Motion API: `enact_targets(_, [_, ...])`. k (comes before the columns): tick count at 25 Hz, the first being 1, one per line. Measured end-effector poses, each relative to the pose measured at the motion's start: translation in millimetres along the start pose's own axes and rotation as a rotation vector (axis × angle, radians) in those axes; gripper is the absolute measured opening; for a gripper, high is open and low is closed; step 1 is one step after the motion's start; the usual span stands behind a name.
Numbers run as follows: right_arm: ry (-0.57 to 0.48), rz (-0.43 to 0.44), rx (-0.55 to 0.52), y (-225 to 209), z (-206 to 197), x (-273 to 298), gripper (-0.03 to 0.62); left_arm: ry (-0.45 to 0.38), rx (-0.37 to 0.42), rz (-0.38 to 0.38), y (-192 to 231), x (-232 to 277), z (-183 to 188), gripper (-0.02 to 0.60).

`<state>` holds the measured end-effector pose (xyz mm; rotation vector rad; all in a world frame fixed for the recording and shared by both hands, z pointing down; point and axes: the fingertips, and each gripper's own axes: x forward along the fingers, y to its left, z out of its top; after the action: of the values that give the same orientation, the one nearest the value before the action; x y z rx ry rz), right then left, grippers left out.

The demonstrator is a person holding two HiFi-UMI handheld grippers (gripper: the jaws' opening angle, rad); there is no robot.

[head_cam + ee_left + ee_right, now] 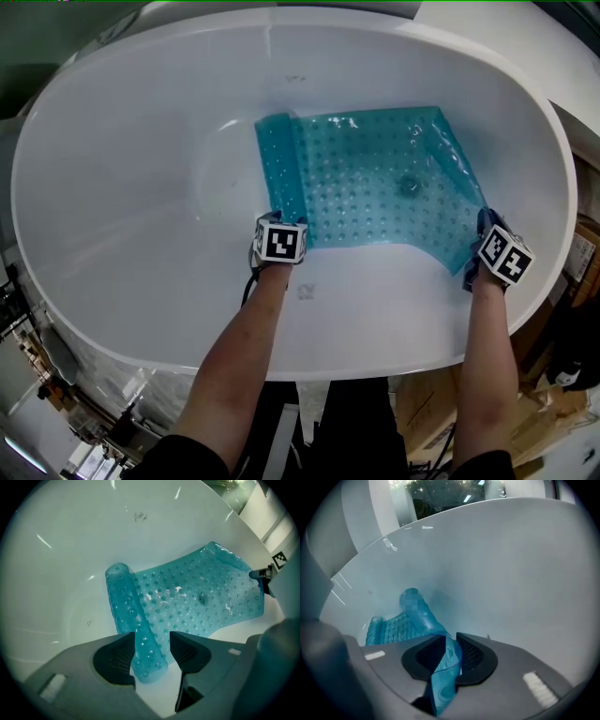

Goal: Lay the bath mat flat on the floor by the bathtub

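Observation:
A translucent teal bath mat [375, 178] with bumps lies inside the white bathtub [141, 187], its left edge curled into a roll [124, 602] and its right end bent up the tub wall. My left gripper [281, 223] sits at the mat's near left corner, and in the left gripper view [152, 648] its jaws are shut on the end of that roll. My right gripper [482, 228] is at the near right corner. There [449, 653] the jaws stand slightly apart, the thin mat edge [446, 667] leaning on one pad, a gap at the other.
The tub's rim [309, 364] curves just in front of me and its walls rise on all sides. A dark drain [410, 186] shows through the mat. Cardboard boxes [553, 394] and clutter stand on the floor right of the tub.

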<state>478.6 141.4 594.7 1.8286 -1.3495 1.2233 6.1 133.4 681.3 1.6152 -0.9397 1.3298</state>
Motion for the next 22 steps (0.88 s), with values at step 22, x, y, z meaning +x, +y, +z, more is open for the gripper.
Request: enact_targets(22, [0.077, 0.123, -0.084, 33.0, -11.9, 17.1, 0.058, 0.001, 0.021, -0.013, -23.8, 13.8, 19.7, 0.244])
